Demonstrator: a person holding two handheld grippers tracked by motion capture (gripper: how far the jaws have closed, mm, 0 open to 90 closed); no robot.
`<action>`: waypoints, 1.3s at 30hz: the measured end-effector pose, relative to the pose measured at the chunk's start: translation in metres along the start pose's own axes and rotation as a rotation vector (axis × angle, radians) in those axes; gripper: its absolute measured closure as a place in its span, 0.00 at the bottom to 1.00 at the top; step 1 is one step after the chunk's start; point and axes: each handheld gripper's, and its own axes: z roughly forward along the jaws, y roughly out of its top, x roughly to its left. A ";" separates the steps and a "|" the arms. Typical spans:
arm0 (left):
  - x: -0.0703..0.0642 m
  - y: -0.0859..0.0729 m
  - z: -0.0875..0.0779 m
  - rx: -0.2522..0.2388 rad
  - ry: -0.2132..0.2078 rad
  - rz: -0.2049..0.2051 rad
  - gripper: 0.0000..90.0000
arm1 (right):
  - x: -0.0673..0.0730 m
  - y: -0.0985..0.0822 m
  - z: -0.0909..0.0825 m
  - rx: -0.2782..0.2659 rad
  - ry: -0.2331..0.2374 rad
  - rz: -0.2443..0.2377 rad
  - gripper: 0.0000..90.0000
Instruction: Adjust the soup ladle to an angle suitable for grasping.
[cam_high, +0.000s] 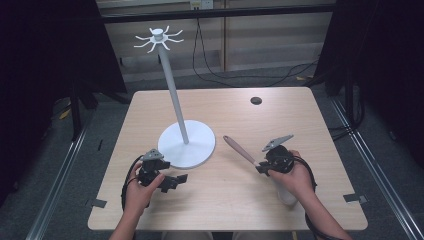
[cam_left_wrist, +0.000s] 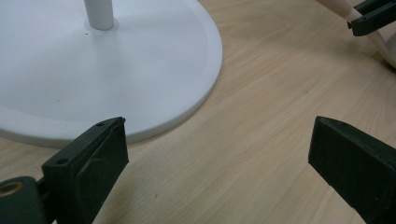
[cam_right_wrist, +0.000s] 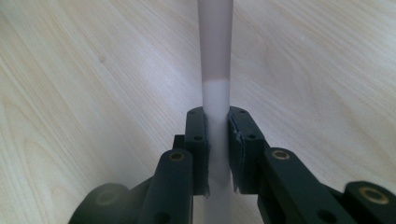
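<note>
You are clamping the right gripper (cam_right_wrist: 217, 154) on the spatula (cam_high: 240, 150); next, lift it toward the hook stand (cam_high: 172, 95).

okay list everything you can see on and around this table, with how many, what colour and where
Table: one, light wood, centre.
Hook stand: one, white, round base left of centre, tall pole with hooks on top.
Utensil: one, pinkish-brown handle with white end, right of the stand, clamped at its white part.
Round cap: one, black, far edge of the table.
Tape pieces: two, dark, at the near corners.
Cables: several, black, on the floor behind.
Left gripper: one, black, near the stand's base, jaws apart, nothing between.
Right gripper: one, black, jaws shut on the utensil.
</note>
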 end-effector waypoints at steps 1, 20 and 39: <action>0.000 0.000 0.000 -0.001 -0.005 -0.001 0.05 | 0.000 0.000 -0.001 0.000 0.003 0.007 0.88; -0.007 0.013 0.005 -0.128 -0.094 -0.076 0.02 | 0.003 0.006 -0.014 -0.153 0.022 0.063 0.88; -0.014 0.029 0.004 -0.218 -0.119 -0.120 0.03 | 0.017 0.017 -0.023 -0.270 0.030 0.067 0.88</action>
